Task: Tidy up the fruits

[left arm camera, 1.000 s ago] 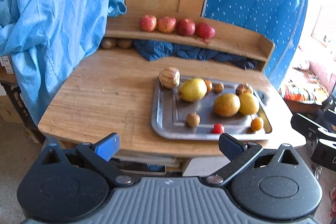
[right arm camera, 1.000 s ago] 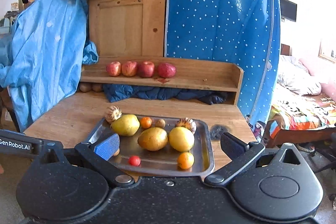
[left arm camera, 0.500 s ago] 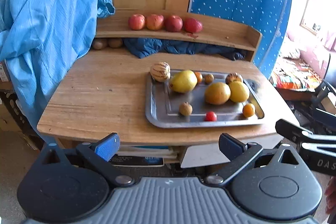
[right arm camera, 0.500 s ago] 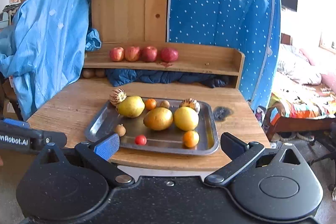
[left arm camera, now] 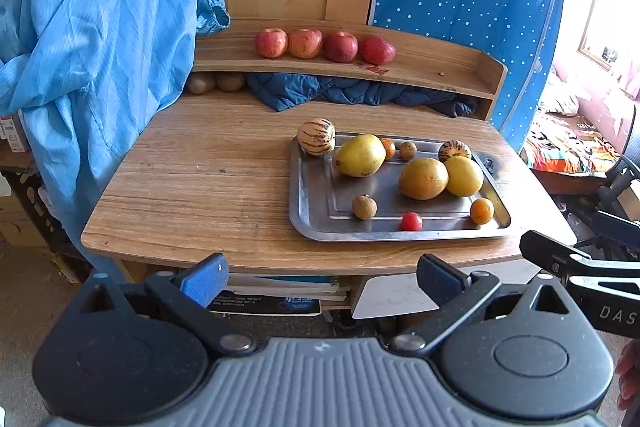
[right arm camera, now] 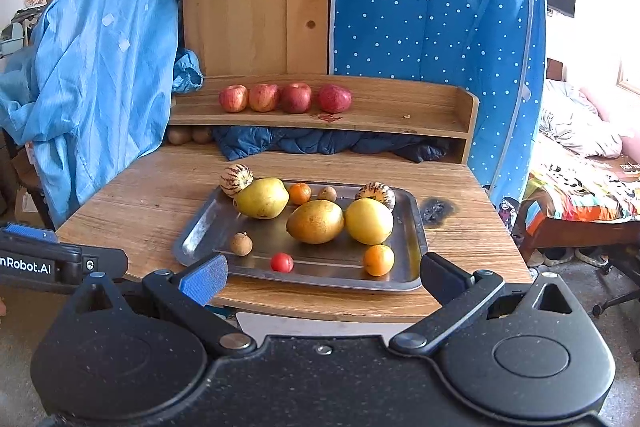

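**Both tools waiting short of the tray**

While you are holding both tools back from the tabletop's (left arm camera: 208, 187) near edge, your left tool (left arm camera: 320, 281) is gaping wide with nothing between its fingers, and your right tool (right arm camera: 322, 277) is spread just as far, also gripping nothing. Just ahead, a metal tray (right arm camera: 200, 235) is sitting on the tabletop, carrying a red cherry tomato (right arm camera: 282, 262), a small brown fruit (right arm camera: 241, 243), a small orange (right arm camera: 379, 259), three large yellow fruits and two striped melons. One striped melon (left arm camera: 316, 137) is leaning on the tray's far left corner. Beyond, four red apples (right arm camera: 285, 97) are lining up on the wooden shelf (right arm camera: 400, 115).
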`<state>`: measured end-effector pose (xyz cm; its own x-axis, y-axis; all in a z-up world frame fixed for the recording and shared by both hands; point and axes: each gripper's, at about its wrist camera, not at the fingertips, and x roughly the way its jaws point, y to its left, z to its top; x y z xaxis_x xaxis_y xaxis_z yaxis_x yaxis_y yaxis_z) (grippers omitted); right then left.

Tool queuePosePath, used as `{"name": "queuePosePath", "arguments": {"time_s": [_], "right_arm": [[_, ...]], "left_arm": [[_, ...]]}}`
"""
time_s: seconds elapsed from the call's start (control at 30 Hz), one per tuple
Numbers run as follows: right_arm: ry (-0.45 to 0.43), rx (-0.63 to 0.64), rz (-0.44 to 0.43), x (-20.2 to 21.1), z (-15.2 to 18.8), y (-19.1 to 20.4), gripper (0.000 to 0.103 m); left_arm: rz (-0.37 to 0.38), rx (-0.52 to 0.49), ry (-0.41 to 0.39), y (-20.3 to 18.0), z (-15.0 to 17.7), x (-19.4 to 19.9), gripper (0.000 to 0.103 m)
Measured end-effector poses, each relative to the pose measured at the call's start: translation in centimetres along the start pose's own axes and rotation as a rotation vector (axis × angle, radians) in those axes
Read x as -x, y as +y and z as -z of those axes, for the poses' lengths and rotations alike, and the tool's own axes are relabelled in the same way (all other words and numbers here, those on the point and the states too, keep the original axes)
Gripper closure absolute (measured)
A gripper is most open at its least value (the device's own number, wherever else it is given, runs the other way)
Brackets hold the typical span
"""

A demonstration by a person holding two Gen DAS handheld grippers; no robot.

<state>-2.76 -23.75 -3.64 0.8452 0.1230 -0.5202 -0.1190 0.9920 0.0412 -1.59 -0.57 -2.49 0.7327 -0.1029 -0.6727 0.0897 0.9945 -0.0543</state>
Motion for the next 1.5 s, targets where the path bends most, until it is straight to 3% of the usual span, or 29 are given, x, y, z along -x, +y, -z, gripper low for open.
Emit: {"name": "queuePosePath", "arguments": {"time_s": [1.5], "right_arm": [[0.026,-0.006,-0.005,-1.1,-0.3,-0.1,0.001]], "left_arm": [[-0.013,0.004,0.049,0.4,-0.4,-1.5,0.001]]}}
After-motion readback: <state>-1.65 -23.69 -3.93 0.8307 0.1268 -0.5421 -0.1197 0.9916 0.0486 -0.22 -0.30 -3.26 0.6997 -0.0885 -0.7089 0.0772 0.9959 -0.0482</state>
